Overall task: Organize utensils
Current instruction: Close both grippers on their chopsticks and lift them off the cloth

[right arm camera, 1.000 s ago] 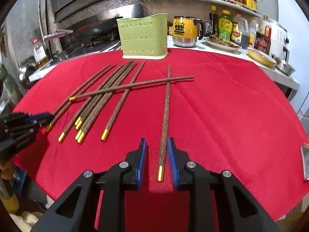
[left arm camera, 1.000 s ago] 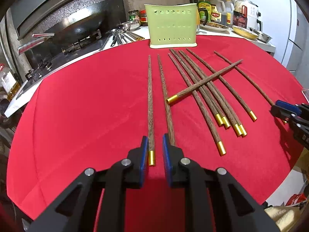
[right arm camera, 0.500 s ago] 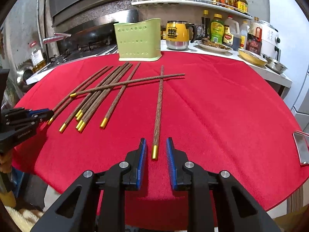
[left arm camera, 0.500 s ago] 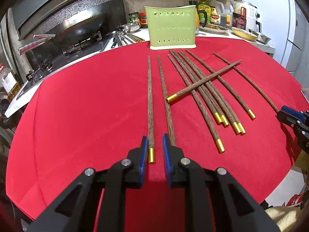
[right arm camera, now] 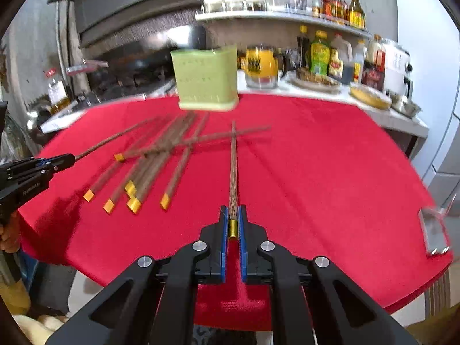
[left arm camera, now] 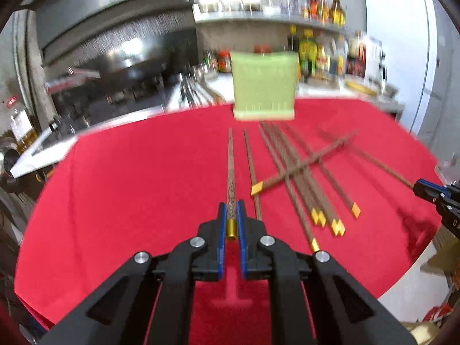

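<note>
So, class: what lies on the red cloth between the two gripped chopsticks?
Left wrist view: seven loose chopsticks, one crossing the others, lie between the left gripper and right gripper.

Two long brown chopsticks with shiny gold ends are each pinched between blue pads – one chopstick (left arm camera: 231, 178) points straight ahead at the green holder (left arm camera: 264, 90), and the other chopstick (right arm camera: 233, 172) points the same way. More chopsticks lie flat in a loose pile (left arm camera: 302, 178) on the red cloth, side by side with gold tips toward the near edge – one crossing chopstick (left arm camera: 302, 164) lies slanted over them. The green holder stands upright at the far edge of the cloth, with small holes in its side.
</note>
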Motion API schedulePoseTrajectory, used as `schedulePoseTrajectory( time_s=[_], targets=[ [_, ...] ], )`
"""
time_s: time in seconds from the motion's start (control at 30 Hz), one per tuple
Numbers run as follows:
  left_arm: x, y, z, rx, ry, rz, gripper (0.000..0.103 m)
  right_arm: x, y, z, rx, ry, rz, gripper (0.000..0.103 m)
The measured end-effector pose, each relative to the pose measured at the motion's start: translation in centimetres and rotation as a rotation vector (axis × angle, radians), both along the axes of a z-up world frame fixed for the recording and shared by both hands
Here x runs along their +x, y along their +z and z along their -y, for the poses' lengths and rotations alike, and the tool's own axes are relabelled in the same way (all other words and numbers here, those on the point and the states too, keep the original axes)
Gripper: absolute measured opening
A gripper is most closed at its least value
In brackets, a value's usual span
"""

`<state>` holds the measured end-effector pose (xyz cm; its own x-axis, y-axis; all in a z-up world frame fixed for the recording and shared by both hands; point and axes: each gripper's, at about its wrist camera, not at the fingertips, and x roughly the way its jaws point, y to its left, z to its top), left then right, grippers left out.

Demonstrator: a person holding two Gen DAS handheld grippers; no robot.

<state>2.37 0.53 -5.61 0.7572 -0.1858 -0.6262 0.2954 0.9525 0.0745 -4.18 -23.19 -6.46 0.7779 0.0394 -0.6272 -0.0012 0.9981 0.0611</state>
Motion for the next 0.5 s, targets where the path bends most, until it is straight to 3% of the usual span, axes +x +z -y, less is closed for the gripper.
schedulePoseTrajectory(
  time_s=[0.3, 0.5],
  targets=[
    [-0.9, 6.9, -1.4, -0.1, -0.021, 0.157, 0.007, -0.9, 9.1, 0.8, 0.021, 0.006, 0.246, 0.007],
    [-1.2, 8.8, -2.3, -0.127, -0.031, 0.14, 0.007, -0.4, 12.6, 1.1, 0.004, 0.009, 0.337, 0.007]
  ],
)
